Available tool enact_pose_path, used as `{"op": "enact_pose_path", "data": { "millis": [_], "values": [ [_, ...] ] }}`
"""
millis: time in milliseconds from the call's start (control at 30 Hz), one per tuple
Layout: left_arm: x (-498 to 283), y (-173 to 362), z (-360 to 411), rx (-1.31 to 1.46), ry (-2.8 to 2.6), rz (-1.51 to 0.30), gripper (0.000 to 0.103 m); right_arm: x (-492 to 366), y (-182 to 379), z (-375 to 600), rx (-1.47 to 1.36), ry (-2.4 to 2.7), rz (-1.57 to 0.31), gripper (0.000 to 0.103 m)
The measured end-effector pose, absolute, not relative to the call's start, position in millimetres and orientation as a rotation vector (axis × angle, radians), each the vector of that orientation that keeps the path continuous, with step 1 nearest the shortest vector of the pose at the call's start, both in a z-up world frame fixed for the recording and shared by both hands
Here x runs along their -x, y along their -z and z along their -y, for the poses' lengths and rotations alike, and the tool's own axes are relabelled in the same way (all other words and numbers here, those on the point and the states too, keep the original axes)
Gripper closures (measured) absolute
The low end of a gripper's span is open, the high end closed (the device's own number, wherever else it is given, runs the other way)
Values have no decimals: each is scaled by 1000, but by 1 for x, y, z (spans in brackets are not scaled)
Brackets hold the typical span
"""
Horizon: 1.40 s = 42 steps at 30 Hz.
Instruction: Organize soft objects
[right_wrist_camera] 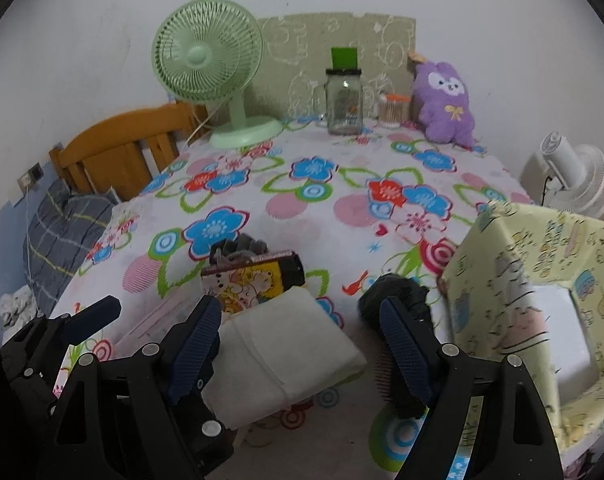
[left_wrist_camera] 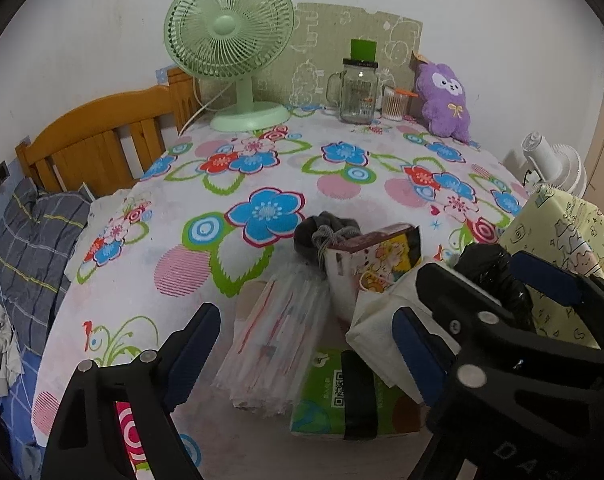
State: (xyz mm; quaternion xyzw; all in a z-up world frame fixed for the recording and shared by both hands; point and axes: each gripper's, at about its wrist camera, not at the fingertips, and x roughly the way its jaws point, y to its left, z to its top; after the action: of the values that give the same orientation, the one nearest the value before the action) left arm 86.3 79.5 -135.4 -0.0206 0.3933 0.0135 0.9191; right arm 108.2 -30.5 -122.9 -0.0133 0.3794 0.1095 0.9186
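Soft clutter bunched at the worktop's [right_wrist_camera: 342, 184] near edge, beside the yellow box [right_wrist_camera: 514, 272], presumably for stowing. Right gripper [right_wrist_camera: 302, 344] spread wide over the folded white cloth [right_wrist_camera: 286, 344]; left gripper [left_wrist_camera: 302, 352] wide, empty.

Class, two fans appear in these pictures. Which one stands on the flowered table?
The green fan, standing at the table's back left; the white fan sits beyond the table's right edge.
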Motion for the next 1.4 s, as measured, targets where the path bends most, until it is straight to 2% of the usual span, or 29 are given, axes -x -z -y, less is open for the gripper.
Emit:
{"op": "enact_pose_path", "data": {
  "millis": [467,500,600,667,700,800,933,1033,1167,1267,1400],
  "values": [
    [-99,156,-84,46,-47,-859,14,-128,151,29,23,-193,-880,19],
    [-100,157,-84,46,-48,-861,14,-129,152,29,22,-193,-885,21],
    [-102,159,-84,45,-53,-871,14,-131,154,27,13,-220,-905,42],
    [-102,158,-83,40,-59,-866,14,-129,154,24,23,-229,-895,45],
    [-102,157,-83,39,-60,-864,15,-128,153,23,30,-227,-887,50],
    [-103,155,-84,40,-64,-858,20,-129,151,23,27,-219,-880,66],
    [-106,154,-86,47,-67,-858,41,-129,148,25,22,-214,-868,78],
    [-111,159,-87,53,-60,-896,57,-129,147,23,40,-213,-859,82],
    [-111,161,-87,42,-65,-906,73,-127,145,21,54,-217,-850,85],
    [-108,155,-85,42,-47,-889,78,-126,144,21,48,-221,-847,86],
    [-105,148,-81,35,-38,-869,79,-123,137,21,43,-223,-834,87]
  ]
}}
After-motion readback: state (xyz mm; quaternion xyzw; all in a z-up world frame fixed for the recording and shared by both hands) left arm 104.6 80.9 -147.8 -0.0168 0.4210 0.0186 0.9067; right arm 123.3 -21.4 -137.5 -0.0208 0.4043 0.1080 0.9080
